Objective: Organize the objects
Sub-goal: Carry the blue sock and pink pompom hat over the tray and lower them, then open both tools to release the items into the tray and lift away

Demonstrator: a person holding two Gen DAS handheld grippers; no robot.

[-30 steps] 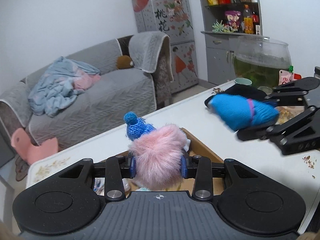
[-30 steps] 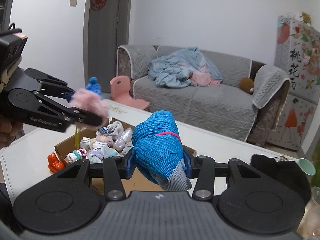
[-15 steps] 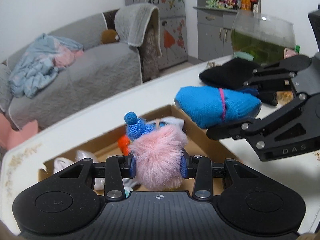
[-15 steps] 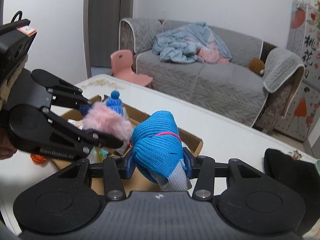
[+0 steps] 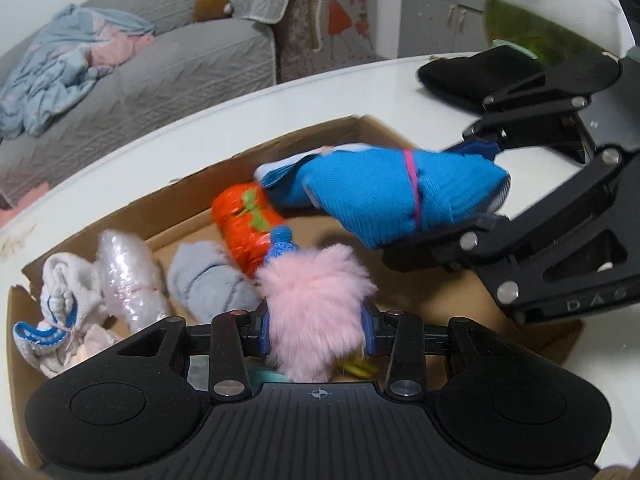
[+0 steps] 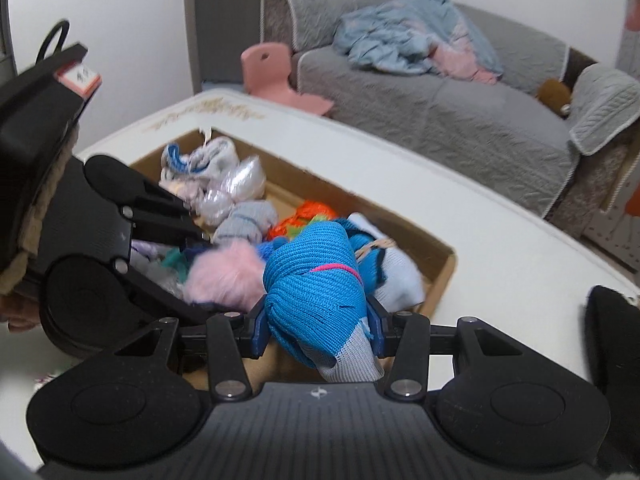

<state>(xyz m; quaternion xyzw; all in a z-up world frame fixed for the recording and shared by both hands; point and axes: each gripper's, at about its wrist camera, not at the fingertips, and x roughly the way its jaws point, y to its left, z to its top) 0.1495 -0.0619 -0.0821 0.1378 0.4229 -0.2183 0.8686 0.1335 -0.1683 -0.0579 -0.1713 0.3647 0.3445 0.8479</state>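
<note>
My left gripper (image 5: pixel 316 330) is shut on a fluffy pink pompom (image 5: pixel 316 304) that carries a small blue knitted hat (image 5: pixel 282 242). It hangs low over the open cardboard box (image 5: pixel 280 140). My right gripper (image 6: pixel 316 326) is shut on a rolled blue knitted sock bundle (image 6: pixel 316 284) tied with a pink band, also above the box. In the left wrist view that blue sock bundle (image 5: pixel 400 196) and the right gripper (image 5: pixel 468 196) come in from the right. In the right wrist view the pink pompom (image 6: pixel 224 276) sits just left of the blue bundle.
Inside the box lie an orange bundle (image 5: pixel 244 224), a grey sock roll (image 5: pixel 208 284), a shiny white bundle (image 5: pixel 128 276) and more rolled socks. A black cloth (image 5: pixel 472 68) and a glass fish bowl (image 5: pixel 552 12) stand at the table's far right. A grey sofa (image 6: pixel 440 108) is beyond the table (image 6: pixel 500 256).
Both grippers have come down and tipped forward over the box, each keeping its load. The box contents now fill the views, and the two grippers have drawn closer together.
</note>
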